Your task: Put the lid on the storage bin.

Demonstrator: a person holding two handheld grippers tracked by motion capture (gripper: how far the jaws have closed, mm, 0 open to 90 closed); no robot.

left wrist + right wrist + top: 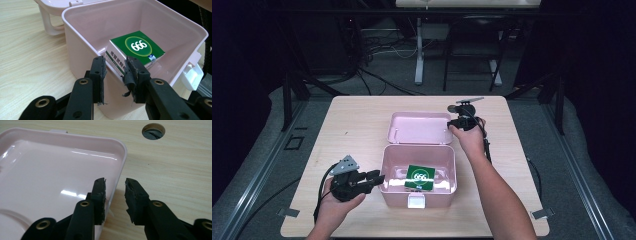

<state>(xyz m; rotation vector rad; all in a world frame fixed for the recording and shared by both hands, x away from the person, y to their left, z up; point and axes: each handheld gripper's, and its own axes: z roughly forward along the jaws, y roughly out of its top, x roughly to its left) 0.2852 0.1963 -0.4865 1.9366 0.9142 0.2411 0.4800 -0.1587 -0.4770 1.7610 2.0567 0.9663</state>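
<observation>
A pink plastic box [388, 186] stands open mid-table, its lid [420, 128] folded flat behind it. Inside lies a green carton [420, 177] marked 666. At the box's left wall my left gripper [375, 178] is open. In the left gripper view the box wall [82, 57] runs between the spread jaws of that gripper [115, 69], with the green carton [140, 47] just beyond. My right gripper [459, 123] is open at the lid's right edge. In the right gripper view this gripper [115, 191] straddles the lid's rim [120, 167], one jaw over the lid and one over the table.
A white latch [416, 201] sits on the box's front wall, also seen in the left gripper view as the latch [192, 75]. The wooden table [357, 130] has a round cable hole [153, 131] past the lid. Cables trail from both grippers.
</observation>
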